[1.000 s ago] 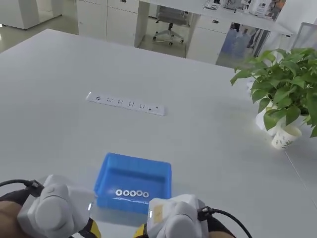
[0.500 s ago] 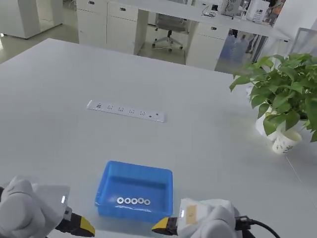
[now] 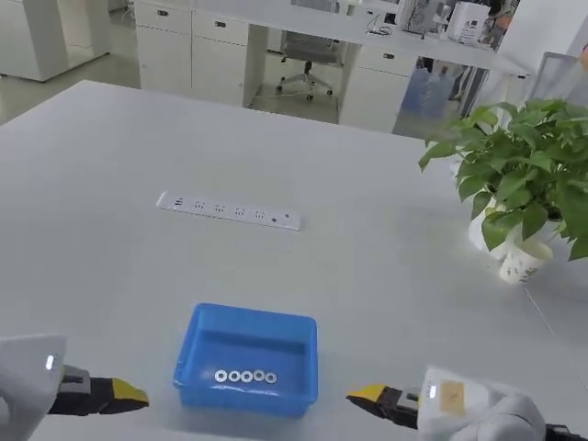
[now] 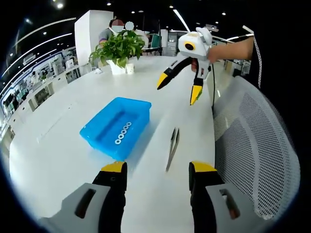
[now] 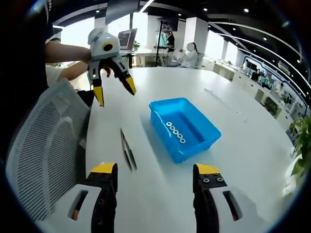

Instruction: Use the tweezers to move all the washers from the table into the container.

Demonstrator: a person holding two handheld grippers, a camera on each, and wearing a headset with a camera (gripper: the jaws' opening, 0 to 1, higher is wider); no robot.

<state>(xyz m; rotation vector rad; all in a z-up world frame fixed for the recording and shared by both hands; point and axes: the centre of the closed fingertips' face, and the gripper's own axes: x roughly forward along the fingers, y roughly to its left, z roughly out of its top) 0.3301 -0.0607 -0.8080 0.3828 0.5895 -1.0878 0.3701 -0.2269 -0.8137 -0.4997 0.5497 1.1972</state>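
Jaws on L gripper (image 4: pixel 158 169) and R gripper (image 5: pixel 158 170) released, both now backed away either side of container (image 3: pixel 253 316); washers (image 3: pixel 244 376) sit inside, tweezers (image 4: pixel 172 148) lie just beside it: task prob. complete.

No writing is legible; the print on the paper cup (image 3: pixel 525 261) blurs.

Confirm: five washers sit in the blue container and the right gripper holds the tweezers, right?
No. The tweezers lie on the table; the right gripper is open and empty, as the right gripper view shows. The five washers are in the blue container.
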